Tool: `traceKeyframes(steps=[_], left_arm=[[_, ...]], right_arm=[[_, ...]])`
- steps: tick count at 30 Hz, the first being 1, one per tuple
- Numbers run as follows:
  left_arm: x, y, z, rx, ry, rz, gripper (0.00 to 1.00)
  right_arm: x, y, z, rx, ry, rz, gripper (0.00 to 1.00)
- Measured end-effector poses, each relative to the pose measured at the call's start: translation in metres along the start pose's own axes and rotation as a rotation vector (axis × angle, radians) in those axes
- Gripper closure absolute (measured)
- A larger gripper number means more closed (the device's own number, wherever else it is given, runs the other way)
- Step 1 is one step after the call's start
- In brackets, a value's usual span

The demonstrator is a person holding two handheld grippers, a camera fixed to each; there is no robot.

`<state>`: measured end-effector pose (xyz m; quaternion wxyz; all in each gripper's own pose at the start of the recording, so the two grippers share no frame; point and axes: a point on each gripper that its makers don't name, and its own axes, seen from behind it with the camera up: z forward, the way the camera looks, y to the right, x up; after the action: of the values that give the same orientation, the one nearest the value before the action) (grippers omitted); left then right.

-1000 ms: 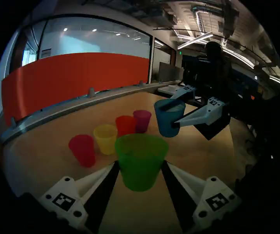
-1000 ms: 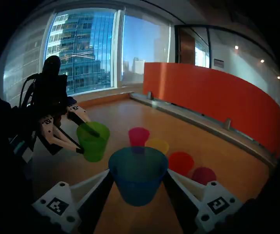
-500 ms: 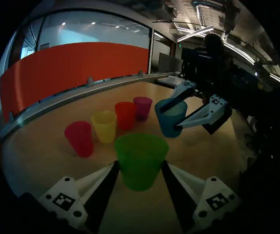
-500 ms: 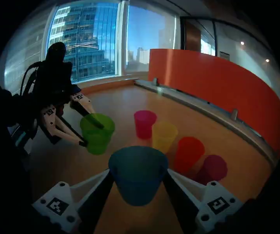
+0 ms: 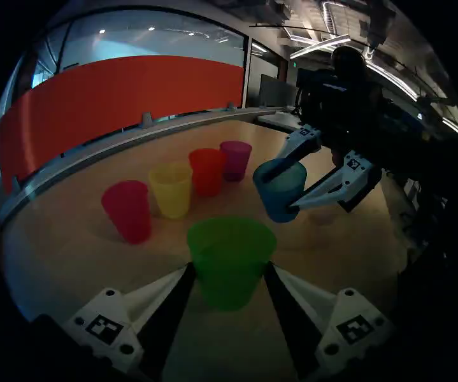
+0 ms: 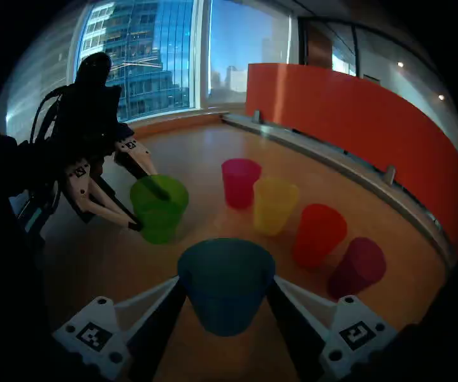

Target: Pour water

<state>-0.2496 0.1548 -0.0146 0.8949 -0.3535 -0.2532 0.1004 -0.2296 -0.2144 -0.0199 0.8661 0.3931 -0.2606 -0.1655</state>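
The left gripper [image 5: 230,270] is partly spread, its two white fingers pressing on opposite sides of a translucent green plastic cup [image 5: 231,254]. The cup stands upright between them, close to the light wooden tabletop [image 5: 57,254]; whether its base touches the wood cannot be told. In the right gripper view the same cup is seen from across the table, pinched between those fingers at its wall, with the dark figure of the person [image 6: 92,108] behind it.

The right gripper [image 6: 227,290] is spread about as wide and clamps a translucent blue plastic cup [image 6: 226,267] in the same way, one finger on each side. In the left gripper view this blue cup hangs clear of the table, tipped a little, with a faint shadow on the wood beneath it. Whether either cup holds water cannot be made out.

Four more plastic cups stand upright in a curved row on the table: a crimson cup [image 5: 127,210], a yellow cup [image 5: 171,189], a red cup [image 5: 206,170] and a magenta cup [image 5: 236,160], the last three close together, the crimson one slightly apart. The held blue cup is just beside the magenta end of the row. A long orange wall panel [image 5: 120,89] runs behind the table.
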Motion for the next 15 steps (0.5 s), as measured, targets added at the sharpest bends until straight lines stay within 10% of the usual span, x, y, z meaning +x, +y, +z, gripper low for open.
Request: traceKeyframes(steps=[15], left_arm=[[-0.02,0.002,0.006,-0.005,-0.055,0.016,0.22]], right_arm=[[-0.018,-0.004,0.011,0.021,-0.046,0.006,0.13]])
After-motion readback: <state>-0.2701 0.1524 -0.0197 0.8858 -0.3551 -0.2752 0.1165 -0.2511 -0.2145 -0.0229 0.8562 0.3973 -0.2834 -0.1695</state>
